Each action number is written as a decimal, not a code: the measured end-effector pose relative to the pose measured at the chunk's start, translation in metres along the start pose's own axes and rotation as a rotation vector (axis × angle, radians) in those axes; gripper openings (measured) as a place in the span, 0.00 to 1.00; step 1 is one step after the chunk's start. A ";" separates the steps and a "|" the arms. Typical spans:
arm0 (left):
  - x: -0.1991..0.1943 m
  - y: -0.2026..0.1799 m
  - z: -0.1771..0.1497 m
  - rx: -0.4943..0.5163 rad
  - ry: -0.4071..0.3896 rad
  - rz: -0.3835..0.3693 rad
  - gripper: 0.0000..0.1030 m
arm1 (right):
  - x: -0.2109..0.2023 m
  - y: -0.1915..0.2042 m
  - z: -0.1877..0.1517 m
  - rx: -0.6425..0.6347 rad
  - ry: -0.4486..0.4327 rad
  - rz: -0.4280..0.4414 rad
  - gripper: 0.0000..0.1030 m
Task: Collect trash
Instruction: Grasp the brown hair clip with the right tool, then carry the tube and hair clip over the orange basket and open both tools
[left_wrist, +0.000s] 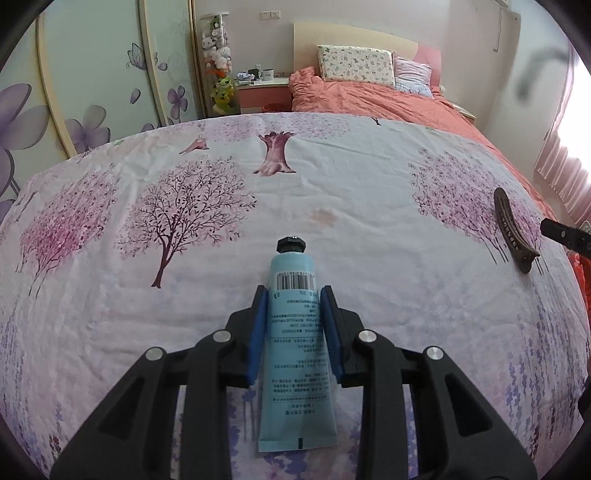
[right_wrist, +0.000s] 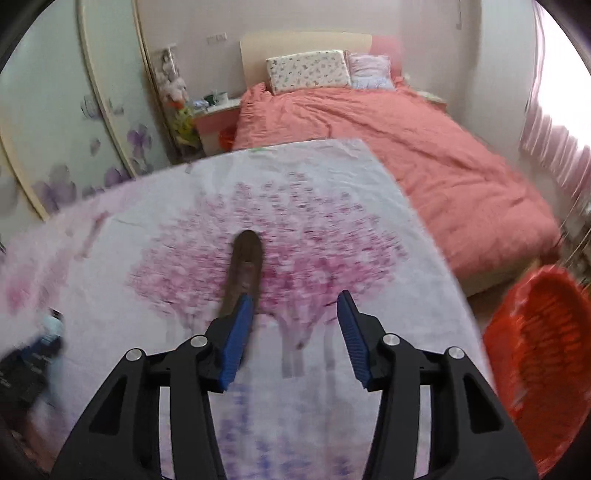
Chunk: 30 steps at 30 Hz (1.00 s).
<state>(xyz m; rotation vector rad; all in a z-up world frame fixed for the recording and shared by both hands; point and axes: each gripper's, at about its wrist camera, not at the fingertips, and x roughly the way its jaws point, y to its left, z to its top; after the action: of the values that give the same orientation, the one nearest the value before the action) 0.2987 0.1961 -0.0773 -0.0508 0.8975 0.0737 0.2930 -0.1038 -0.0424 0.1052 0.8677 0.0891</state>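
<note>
blue pads of the left gripper (left_wrist: 293, 295) pinch a pale blue tube (left_wrist: 295, 339) lying on the tree-print sheet (left_wrist: 369, 206). right gripper (right_wrist: 295, 306) spread, empty, its left pad beside a brown hair clip (right_wrist: 243, 269); red basket (right_wrist: 535, 369) right.

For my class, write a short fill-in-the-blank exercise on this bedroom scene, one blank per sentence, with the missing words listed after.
1. The left tool has a light ____ tube between its pads.
2. The tube's cap is ____ in colour.
3. The brown hair clip lies on the sheet in front of the ____ tool.
4. The basket beside the table is ____.

Missing words: blue; black; right; red
</note>
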 end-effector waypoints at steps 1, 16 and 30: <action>0.000 0.000 0.000 -0.001 0.000 -0.001 0.30 | 0.000 0.005 -0.002 0.003 0.001 0.016 0.48; 0.000 -0.001 0.000 -0.001 0.000 -0.001 0.30 | 0.022 0.038 -0.019 -0.073 0.036 -0.039 0.32; 0.000 -0.001 0.000 0.001 0.000 0.004 0.30 | 0.000 0.032 -0.044 -0.107 0.035 -0.045 0.33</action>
<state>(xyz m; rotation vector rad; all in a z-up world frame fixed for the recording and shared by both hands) 0.2991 0.1951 -0.0774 -0.0479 0.8978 0.0766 0.2581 -0.0693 -0.0668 -0.0165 0.8980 0.0956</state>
